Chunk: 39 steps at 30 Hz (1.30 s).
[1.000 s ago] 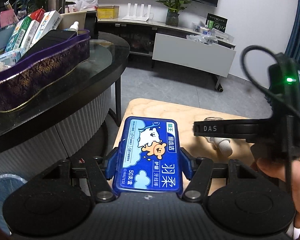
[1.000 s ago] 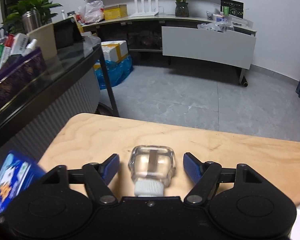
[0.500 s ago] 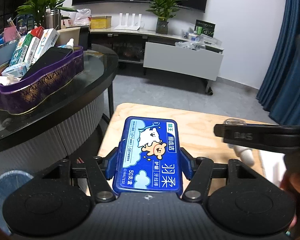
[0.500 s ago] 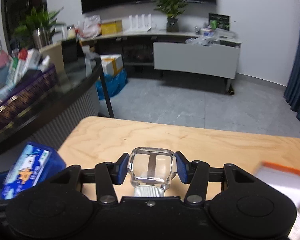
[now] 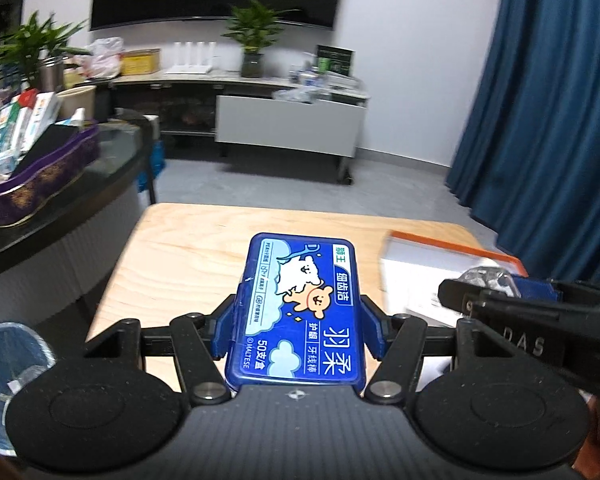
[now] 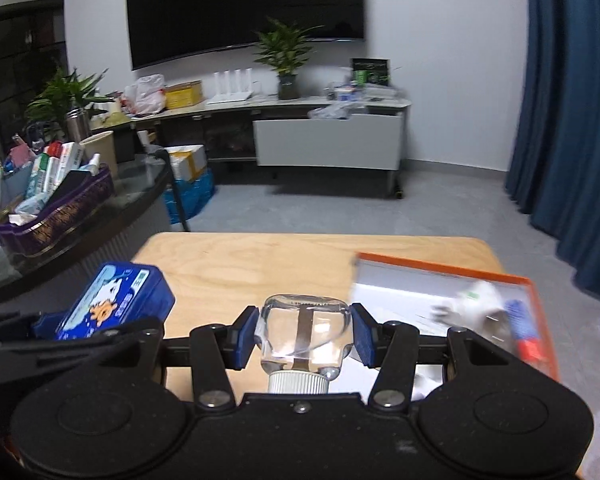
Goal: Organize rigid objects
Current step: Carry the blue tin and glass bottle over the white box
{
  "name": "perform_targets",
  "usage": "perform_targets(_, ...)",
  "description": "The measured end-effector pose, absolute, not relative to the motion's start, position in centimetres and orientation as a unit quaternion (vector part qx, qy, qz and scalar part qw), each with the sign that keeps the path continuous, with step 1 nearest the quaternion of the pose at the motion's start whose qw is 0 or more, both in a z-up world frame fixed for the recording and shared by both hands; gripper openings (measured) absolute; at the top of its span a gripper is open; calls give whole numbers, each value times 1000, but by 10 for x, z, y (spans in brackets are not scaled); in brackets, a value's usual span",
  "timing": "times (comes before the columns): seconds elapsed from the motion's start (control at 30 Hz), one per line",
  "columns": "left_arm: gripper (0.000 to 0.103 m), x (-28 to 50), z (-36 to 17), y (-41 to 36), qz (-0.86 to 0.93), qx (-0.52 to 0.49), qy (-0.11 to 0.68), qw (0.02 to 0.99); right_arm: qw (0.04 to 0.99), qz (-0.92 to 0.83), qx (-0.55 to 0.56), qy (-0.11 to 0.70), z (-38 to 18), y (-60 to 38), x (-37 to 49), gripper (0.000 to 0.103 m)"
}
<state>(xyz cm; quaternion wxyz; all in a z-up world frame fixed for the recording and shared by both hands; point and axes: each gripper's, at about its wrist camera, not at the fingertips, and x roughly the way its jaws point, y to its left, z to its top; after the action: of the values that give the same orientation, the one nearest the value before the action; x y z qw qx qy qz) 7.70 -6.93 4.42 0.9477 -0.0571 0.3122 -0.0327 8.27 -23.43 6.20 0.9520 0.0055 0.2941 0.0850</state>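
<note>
Blue floss box (image 5: 300, 312) clamped in left fingers (image 5: 228, 332), clear bottle (image 6: 304, 332) in right fingers (image 6: 362, 336), both probably bound for orange-rimmed tray (image 6: 440, 264) on table (image 6: 240, 264).

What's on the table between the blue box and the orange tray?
Only bare wood of the table shows between the blue box and the orange tray in the right wrist view; the clear bottle hangs above it.
</note>
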Motion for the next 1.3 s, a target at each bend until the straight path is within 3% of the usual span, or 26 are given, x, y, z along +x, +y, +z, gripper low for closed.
perform_targets(1.3,63,27,33,-164,-139,-5,309,941,959,-33,84,270,56,-365,-19,60)
